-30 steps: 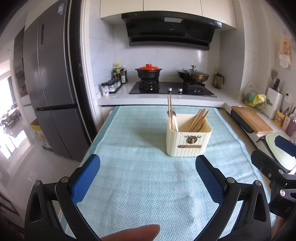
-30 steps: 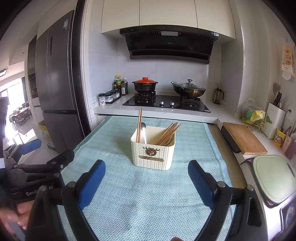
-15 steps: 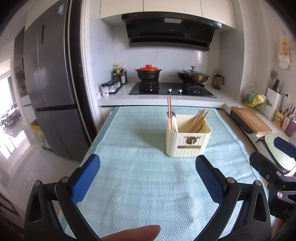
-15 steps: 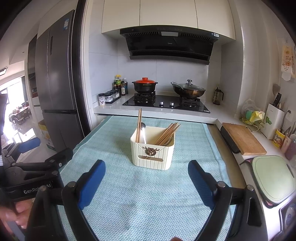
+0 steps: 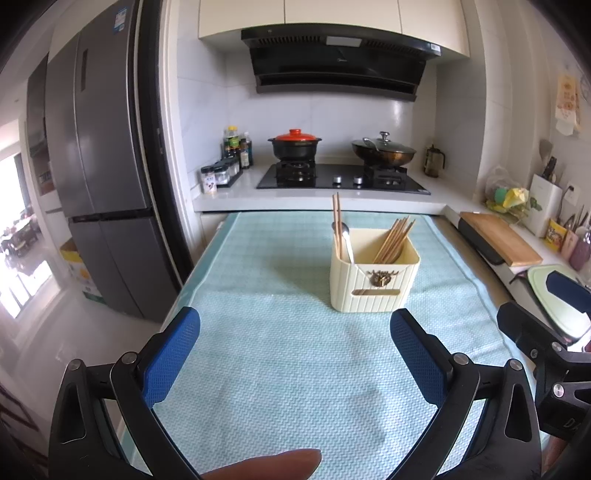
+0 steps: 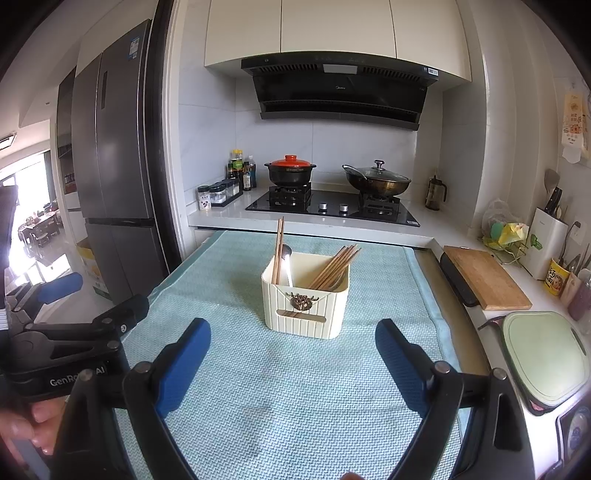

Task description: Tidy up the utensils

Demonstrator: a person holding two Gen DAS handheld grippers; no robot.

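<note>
Both grippers hover wide apart — utensil holder (image 5: pixel 373 280) stands untouched ahead.

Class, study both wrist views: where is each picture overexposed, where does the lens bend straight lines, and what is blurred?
Left wrist view: the window at the left edge is blown out white, the fridge bows outward, and a fingertip at the bottom is out of focus. Right wrist view: daylight washes out the doorway at the left, the cabinets curve, and the corners go black.

Cloth (image 5: pixel 280 369) bare btwn tongs & utensil box (image 5: pixel 373 284); chopsticks (image 5: pixel 393 240) stick up over rim.
</note>
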